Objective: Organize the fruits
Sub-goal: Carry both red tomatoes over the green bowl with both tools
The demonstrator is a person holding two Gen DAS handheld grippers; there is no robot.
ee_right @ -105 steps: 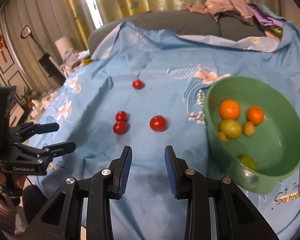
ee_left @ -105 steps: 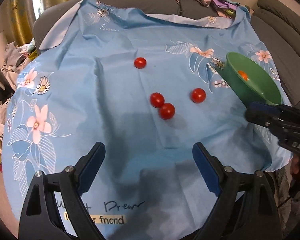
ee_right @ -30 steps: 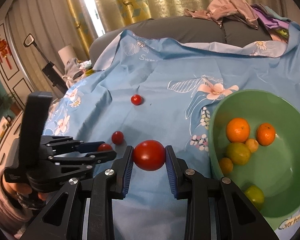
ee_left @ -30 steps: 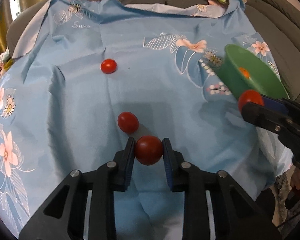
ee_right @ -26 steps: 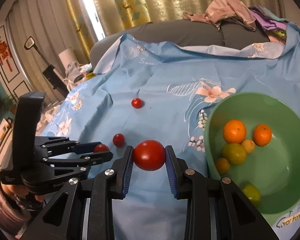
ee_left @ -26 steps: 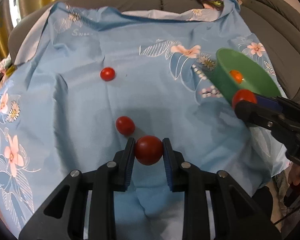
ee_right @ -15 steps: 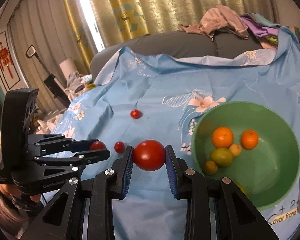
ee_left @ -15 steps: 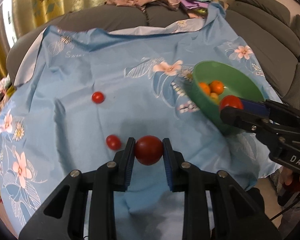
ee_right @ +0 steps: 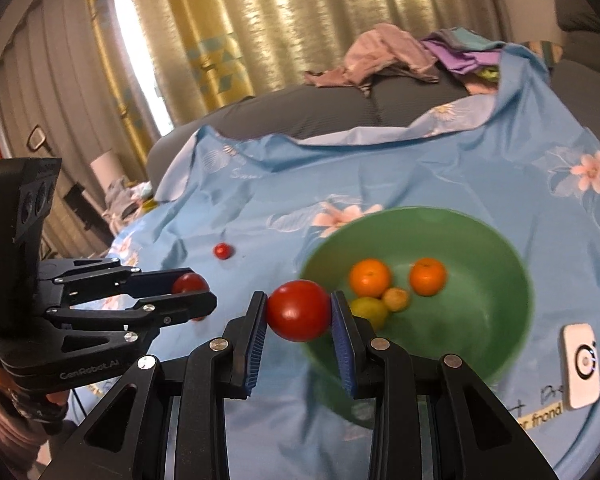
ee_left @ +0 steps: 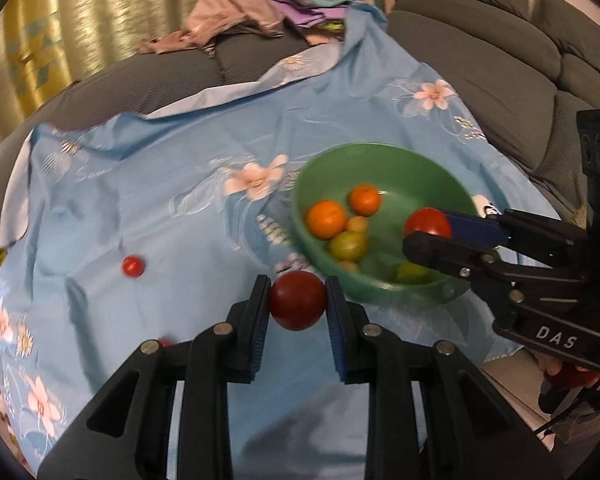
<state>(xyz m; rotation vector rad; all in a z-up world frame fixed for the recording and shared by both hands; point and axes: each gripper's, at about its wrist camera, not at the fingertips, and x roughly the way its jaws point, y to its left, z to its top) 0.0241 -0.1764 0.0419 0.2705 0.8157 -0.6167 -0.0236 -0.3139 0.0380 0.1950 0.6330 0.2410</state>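
Green bowl (ee_left: 384, 156) on the blue cloth (ee_left: 180, 184) holds two oranges (ee_left: 326, 219), a small orange fruit and greenish ones. Left gripper (ee_left: 298, 307) clamps a tomato (ee_left: 297, 300); right gripper (ee_right: 299, 312) clamps a second tomato (ee_right: 298, 310). Both have risen toward the bowl since a second ago. One loose tomato (ee_left: 132, 266) sits far left.

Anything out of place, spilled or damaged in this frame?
Nothing is spilled or damaged. Each tool grips a tomato: left, right. The bowl sits upright with its fruit inside. One small tomato lies loose on the cloth, and another peeks out behind the left tool, not yet collected.
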